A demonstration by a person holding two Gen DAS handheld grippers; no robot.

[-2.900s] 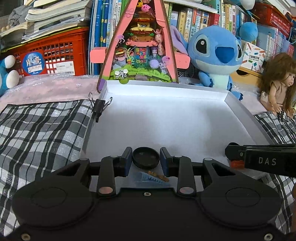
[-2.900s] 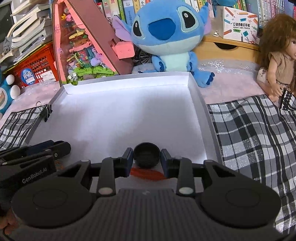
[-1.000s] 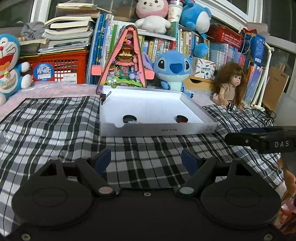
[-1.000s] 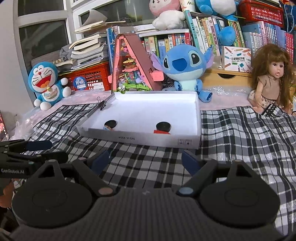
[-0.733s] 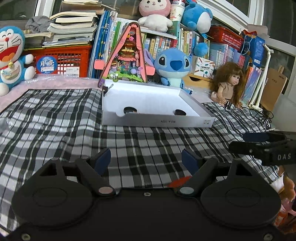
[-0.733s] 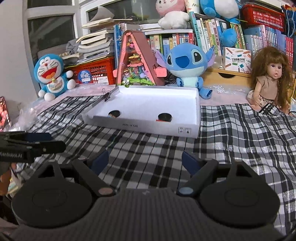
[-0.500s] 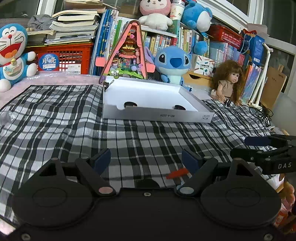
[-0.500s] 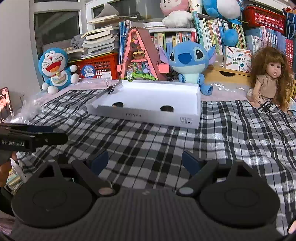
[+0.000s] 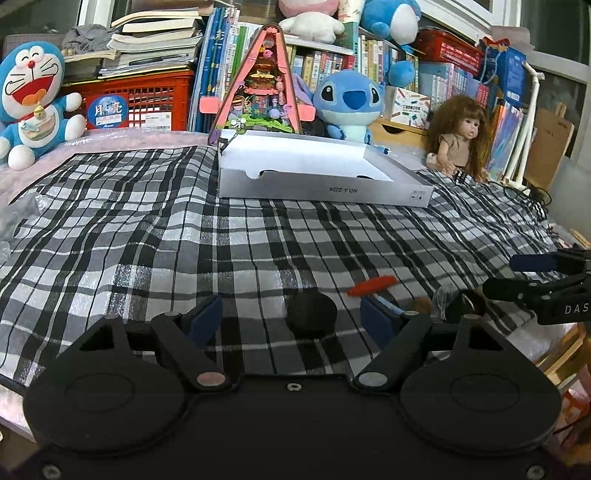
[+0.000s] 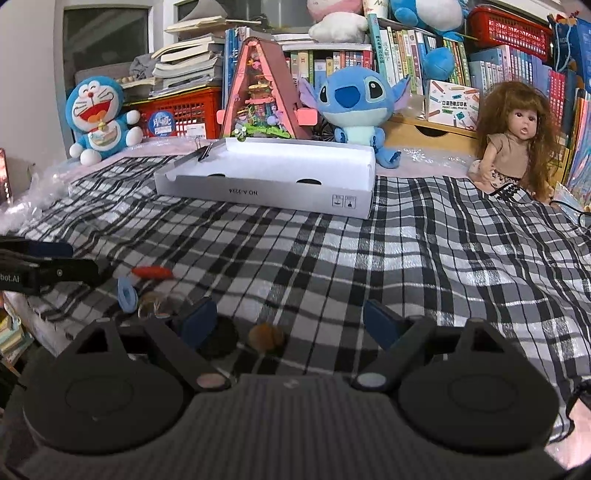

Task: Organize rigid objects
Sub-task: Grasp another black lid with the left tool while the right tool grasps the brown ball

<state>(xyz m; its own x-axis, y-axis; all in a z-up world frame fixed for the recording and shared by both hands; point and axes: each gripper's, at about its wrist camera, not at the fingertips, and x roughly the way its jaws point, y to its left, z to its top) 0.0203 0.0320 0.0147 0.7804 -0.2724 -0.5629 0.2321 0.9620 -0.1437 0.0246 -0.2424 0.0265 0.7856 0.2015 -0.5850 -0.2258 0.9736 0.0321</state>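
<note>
Both grippers have drawn back from the white cardboard box (image 9: 325,192), where two dark round lids now lie, to the near edge of the black-and-white checked cloth (image 9: 184,240). The left gripper (image 9: 291,319), jaws just narrowed yet apart and empty, frames a black round lid (image 9: 312,318) beside an orange stick (image 9: 371,285). The right gripper (image 10: 290,321), wide and empty, hovers above what may be a brown disc (image 10: 266,336). Step: reaching for the next pieces; each gripper must descend and close.

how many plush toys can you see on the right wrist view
4: the Doraemon plush at the far left, the Stitch plush behind the white box, and on the bookshelf a pink and white plush and a blue plush. More may be hidden out of frame.
</note>
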